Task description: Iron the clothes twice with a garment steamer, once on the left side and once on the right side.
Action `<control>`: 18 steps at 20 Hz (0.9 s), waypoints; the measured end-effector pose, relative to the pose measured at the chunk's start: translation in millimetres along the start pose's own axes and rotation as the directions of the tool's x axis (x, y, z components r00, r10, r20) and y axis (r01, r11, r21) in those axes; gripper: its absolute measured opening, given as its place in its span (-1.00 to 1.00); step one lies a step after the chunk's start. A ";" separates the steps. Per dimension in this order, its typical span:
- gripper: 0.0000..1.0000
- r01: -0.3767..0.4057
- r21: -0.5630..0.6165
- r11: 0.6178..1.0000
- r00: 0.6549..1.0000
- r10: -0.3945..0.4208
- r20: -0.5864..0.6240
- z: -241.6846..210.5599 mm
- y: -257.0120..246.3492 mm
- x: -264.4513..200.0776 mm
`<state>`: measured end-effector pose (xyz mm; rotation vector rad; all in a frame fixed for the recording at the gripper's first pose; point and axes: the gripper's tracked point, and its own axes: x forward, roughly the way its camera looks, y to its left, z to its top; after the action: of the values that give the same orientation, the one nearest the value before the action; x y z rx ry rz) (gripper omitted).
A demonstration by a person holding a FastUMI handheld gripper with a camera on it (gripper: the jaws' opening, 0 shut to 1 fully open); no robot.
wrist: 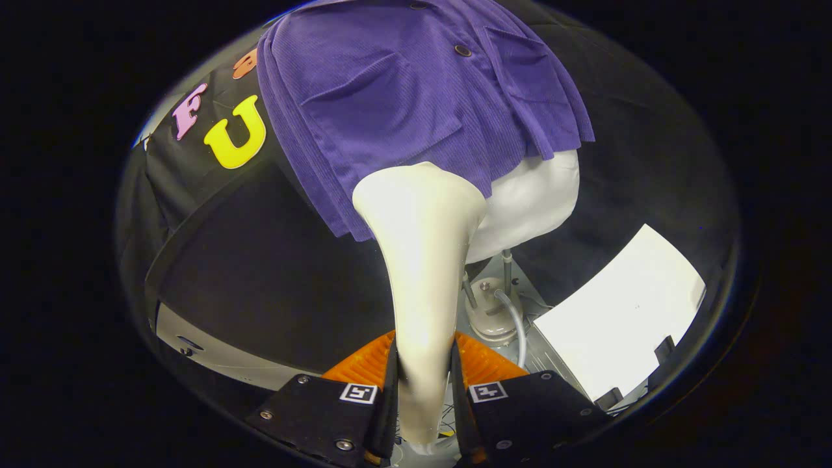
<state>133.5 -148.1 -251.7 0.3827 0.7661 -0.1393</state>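
While the cream handle of the garment steamer is clamped between the two fingers, the gripper is seen closed on it, with both orange-backed fingers pressed against the handle's sides. The steamer's body is seen to widen upward from the fingers into a broad, rounded head. This head is held at the lower hem of the purple jacket, overlapping the hem on the side where a patch pocket is sewn; actual contact between head and cloth cannot be judged. The jacket is of ribbed purple fabric and is worn on a white mannequin torso, whose bare lower part is exposed below the hem, just beside the steamer head. A dark button is noted on the jacket's front, above the pocket. Beneath the torso, a metal pole is seen running down to a pale round base, from which a grey hose is led. A white flat board is recorded lying beyond the fingers, well apart from the jacket.
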 end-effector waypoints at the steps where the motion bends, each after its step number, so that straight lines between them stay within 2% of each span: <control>1: -0.26 -0.012 -0.006 1.000 1.000 0.012 0.022 3.3 3.3 -12.5; 9: -0.27 -0.103 -0.069 0.992 0.967 0.116 0.225 52.3 23.7 -135.6; 14: -0.26 -0.146 -0.100 0.984 0.919 0.173 0.355 114.9 34.9 -191.9; 18: -0.27 -0.168 -0.129 0.977 0.867 0.208 0.452 178.4 47.9 -218.2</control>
<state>105.6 -176.2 31.4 0.3230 0.2554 -0.0105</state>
